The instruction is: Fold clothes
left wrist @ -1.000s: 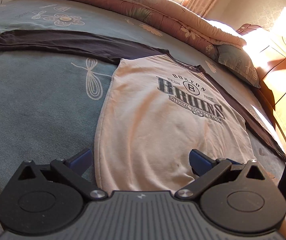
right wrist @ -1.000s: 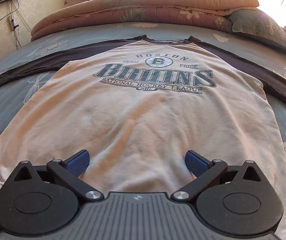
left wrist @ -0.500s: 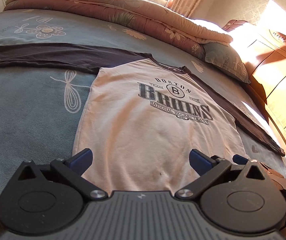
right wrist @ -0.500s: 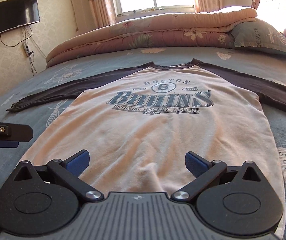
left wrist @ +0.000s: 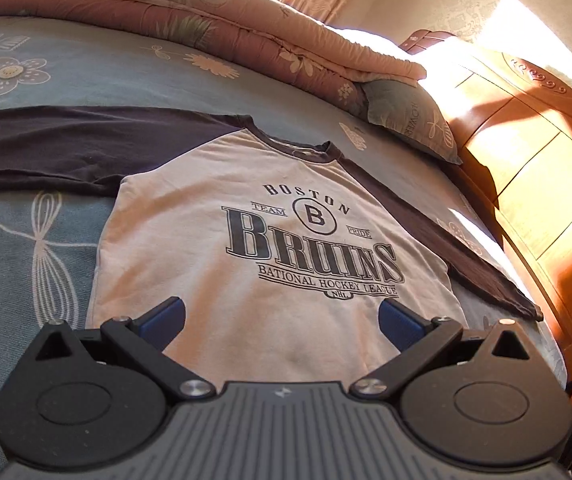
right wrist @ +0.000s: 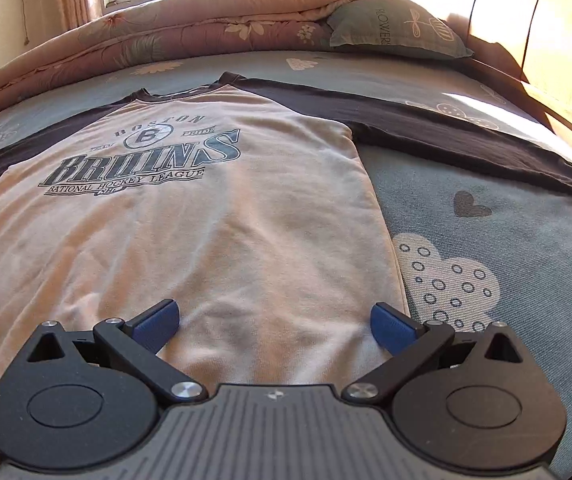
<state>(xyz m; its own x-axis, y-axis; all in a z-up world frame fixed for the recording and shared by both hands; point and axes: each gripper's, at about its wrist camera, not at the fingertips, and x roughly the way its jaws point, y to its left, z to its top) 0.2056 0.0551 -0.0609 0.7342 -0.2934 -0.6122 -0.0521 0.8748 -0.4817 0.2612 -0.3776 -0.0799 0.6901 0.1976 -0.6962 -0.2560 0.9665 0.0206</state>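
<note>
While the shirt (left wrist: 269,248) is lying flat, print up, sleeves spread on the bed (left wrist: 37,272), both tools, left tool (left wrist: 281,322) and right tool (right wrist: 271,322), are hovering wide open near its hem; any grasp should be pinching fabric edges squarely.

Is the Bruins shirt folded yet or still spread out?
Spread flat. The shirt lies face up on the bed, print showing, both dark sleeves stretched out sideways. Both tongs are open above its hem, holding nothing.

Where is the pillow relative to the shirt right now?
In the right wrist view, the pillow lies at the far right of the bed beyond the shirt, beside the folded quilt and against the wooden headboard.
</note>
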